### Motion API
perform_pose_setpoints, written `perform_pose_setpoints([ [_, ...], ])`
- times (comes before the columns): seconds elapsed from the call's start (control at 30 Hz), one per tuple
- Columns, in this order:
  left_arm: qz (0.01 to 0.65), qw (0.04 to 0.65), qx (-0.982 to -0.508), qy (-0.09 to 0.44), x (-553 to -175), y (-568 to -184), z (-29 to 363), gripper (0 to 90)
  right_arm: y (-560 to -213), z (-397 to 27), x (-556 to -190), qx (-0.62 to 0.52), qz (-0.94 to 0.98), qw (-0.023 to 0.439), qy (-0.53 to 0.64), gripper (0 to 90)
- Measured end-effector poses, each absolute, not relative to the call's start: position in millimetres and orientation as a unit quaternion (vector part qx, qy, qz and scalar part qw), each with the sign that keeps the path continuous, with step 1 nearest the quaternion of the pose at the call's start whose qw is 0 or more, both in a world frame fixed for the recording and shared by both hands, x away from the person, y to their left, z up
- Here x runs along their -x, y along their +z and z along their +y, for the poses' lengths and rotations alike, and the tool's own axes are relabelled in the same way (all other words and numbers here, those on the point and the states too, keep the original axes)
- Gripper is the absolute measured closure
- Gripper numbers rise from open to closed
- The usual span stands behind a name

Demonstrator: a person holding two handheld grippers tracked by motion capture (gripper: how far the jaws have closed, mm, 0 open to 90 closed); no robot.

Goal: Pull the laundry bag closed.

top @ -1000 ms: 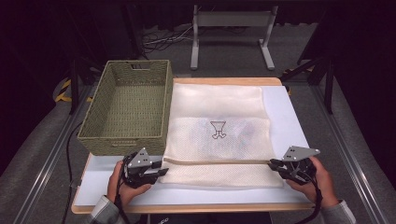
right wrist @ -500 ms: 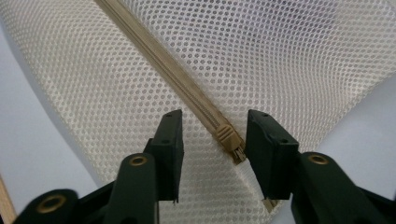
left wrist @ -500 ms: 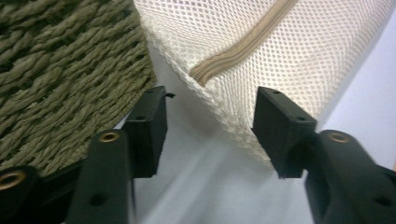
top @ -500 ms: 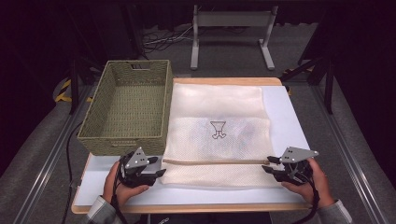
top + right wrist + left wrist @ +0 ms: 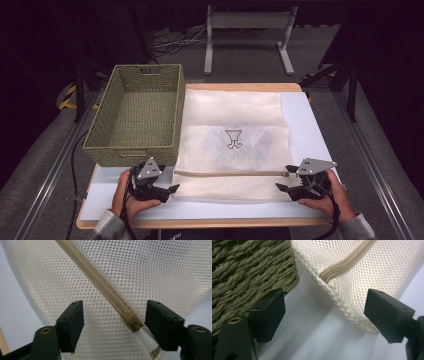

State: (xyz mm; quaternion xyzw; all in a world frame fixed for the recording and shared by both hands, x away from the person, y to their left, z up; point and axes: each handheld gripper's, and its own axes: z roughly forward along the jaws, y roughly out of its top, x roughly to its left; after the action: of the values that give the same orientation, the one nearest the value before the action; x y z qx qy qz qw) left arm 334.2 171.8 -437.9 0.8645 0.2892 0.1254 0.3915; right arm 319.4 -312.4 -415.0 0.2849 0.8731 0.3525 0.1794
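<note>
A: Both grippers' jaws have just been opening. The left gripper point(image 5: 173, 189) stands spread at the near left corner of the mesh bag point(image 5: 232, 140), the right gripper point(image 5: 280, 186) spread around the zipper pull point(image 5: 130, 318), neither pinching.

B: Risk?

A: Closing off-centre could catch mesh, not the pull.

B: Containers?

A: The basket point(image 5: 134, 150), left, looks empty; something dark shows faintly inside the bag.

Cream mesh bag point(image 5: 232, 142), tan zipper point(image 5: 230, 174), black emblem point(image 5: 233, 138); olive woven basket point(image 5: 137, 117); white table point(image 5: 310, 127).
</note>
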Motion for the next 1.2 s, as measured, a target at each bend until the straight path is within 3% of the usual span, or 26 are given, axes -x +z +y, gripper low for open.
perform_pose_setpoints([
  [0.13, 0.289, 0.382, -0.868, 0.132, -333, -439, 170, 10.3, -417, -310, -320, -0.284, 0.873, 0.175, 0.357, 18.8],
  [0.37, 0.286, 0.38, -0.87, 0.131, -332, -441, 168, 4.2, -420, -308, -321, -0.283, 0.874, 0.171, 0.357, 15.8],
  [1.2, 0.269, 0.368, -0.881, 0.126, -331, -443, 166, 4.6, -424, -300, -319, -0.268, 0.886, 0.174, 0.335, 13.0],
])
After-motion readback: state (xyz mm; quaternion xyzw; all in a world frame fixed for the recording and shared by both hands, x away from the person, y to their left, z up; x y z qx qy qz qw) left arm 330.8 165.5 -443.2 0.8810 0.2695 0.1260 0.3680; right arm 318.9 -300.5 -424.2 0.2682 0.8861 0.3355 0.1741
